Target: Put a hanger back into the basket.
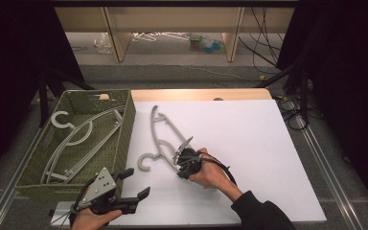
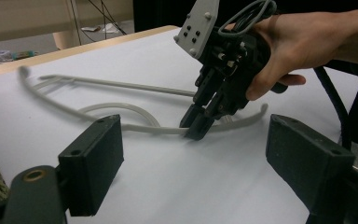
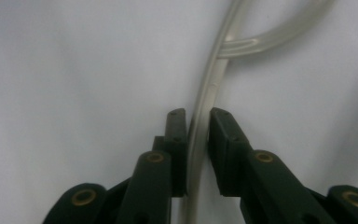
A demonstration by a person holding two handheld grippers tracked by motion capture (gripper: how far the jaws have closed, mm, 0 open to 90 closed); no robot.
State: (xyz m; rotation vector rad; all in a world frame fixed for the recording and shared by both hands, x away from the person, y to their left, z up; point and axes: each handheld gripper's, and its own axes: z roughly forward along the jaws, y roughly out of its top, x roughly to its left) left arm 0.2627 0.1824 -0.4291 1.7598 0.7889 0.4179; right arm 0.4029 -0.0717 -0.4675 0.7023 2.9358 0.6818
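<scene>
A grey plastic hanger (image 1: 159, 139) lies flat on the white board (image 1: 249, 153), its hook toward the front. My right gripper (image 1: 179, 167) comes down on one arm of it, and in the right gripper view the two jaws are shut on that thin bar (image 3: 214, 70). The left gripper view shows the same grip from the side: the right gripper (image 2: 198, 126) pinches the hanger (image 2: 98, 109) against the board. My left gripper (image 1: 136, 183) hovers at the board's front left corner, open, jaws wide apart with nothing between them (image 2: 200, 163).
A green woven basket (image 1: 127, 129) stands left of the board and holds several more grey hangers (image 1: 84, 139). Beyond the table are a wooden shelf frame (image 1: 117, 38), floor clutter and cables (image 1: 268, 52). The board's right half is bare.
</scene>
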